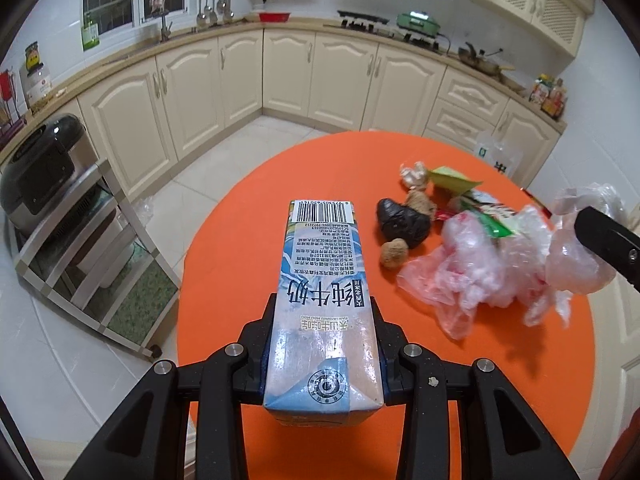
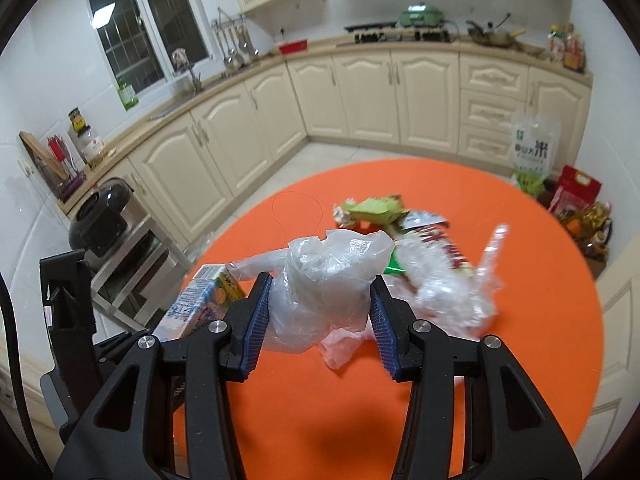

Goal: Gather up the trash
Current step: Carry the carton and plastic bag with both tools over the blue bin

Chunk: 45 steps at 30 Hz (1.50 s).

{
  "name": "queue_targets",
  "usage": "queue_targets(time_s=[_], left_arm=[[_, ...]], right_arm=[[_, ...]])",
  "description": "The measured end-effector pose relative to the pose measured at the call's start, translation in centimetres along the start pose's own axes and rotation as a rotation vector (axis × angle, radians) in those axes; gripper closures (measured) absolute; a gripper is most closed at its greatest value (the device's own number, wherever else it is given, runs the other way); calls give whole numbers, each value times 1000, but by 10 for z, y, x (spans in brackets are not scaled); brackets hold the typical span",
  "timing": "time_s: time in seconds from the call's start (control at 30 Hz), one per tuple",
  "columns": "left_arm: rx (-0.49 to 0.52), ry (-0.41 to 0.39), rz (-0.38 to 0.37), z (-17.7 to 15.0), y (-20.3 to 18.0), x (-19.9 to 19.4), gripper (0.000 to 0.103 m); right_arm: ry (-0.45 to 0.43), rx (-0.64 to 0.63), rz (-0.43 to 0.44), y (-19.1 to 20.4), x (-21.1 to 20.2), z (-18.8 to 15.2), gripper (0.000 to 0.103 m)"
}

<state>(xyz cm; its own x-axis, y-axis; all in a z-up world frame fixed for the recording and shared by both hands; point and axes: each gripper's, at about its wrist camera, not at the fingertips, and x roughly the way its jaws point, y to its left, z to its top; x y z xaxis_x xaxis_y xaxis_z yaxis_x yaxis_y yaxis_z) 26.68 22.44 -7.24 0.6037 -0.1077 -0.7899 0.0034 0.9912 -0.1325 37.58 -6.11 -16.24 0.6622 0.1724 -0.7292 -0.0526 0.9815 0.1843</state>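
My left gripper (image 1: 324, 330) is shut on a blue and white milk carton (image 1: 320, 300), held lengthwise above the round orange table (image 1: 248, 240). The same milk carton (image 2: 200, 304) shows at the lower left of the right wrist view. My right gripper (image 2: 320, 312) is shut on a crumpled clear plastic bag (image 2: 320, 280), lifted off the table. That plastic bag (image 1: 560, 256) hangs at the right of the left wrist view under a black finger (image 1: 604, 240). More trash lies beyond: a black lump (image 1: 402, 222), two brown balls (image 1: 394, 252), green wrappers (image 1: 452, 178) and clear film (image 2: 452, 296).
Cream kitchen cabinets (image 1: 240, 76) run along the far walls. A metal rack (image 1: 92, 256) with a black cooker (image 1: 40, 172) stands left of the table. A rice bag (image 2: 534, 152) and red packages (image 2: 576, 196) sit past the table's right edge.
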Motion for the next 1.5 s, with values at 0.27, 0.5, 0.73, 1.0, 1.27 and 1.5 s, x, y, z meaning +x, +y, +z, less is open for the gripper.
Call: queue_targets(time_s=[0.27, 0.5, 0.73, 1.0, 1.27, 1.5], left_arm=[[66, -45, -34, -22, -28, -48, 69], [149, -93, -83, -47, -70, -91, 69], [279, -107, -145, -77, -134, -116, 69], [458, -73, -257, -107, -228, -117, 69], [631, 25, -351, -116, -315, -73, 69], [731, 130, -362, -115, -384, -9, 69]], right_arm=[[-42, 50, -45, -19, -47, -21, 58], [-73, 123, -68, -50, -86, -49, 58], [-125, 224, -132, -103, -133, -79, 58], [-146, 351, -266, -181, -184, -112, 58], [-136, 488, -415, -252, -220, -147, 58], [-71, 587, -510, -307, -225, -177, 58]])
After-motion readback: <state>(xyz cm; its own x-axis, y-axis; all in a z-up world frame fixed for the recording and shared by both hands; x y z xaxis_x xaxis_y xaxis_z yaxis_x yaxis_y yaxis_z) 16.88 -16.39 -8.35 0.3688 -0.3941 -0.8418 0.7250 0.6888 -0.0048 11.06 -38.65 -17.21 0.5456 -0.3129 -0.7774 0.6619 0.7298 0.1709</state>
